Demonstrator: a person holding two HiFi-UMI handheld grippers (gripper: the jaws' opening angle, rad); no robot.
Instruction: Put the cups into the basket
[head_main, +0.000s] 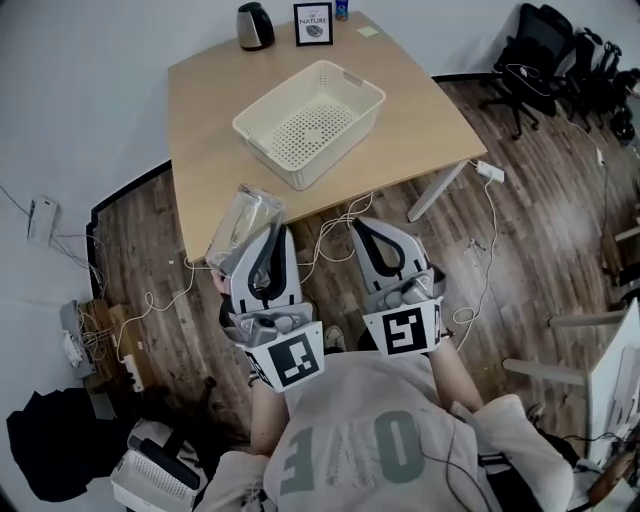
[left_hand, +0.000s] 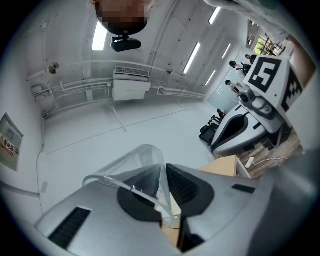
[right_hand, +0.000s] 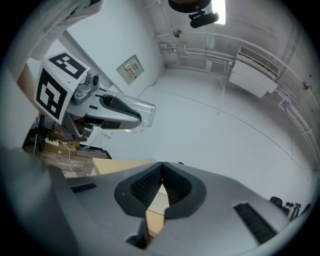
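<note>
Clear cup (head_main: 240, 225) is clamped in left gripper (head_main: 268, 235) fingers; right gripper (head_main: 366, 228) fingers are pressed together, empty. Carriage to basket (head_main: 310, 120) is judged next.

Colour reference: the basket (head_main: 265, 150) is cream with a perforated dot pattern. The cup (head_main: 243, 222) is clear and colourless. The left gripper (head_main: 274, 232) and right gripper (head_main: 360, 226) have grey shells, black ribbed pads and black-and-white square markers. The table (head_main: 420, 120) is light tan wood; the floor (head_main: 540, 200) is dark brown planks
</note>
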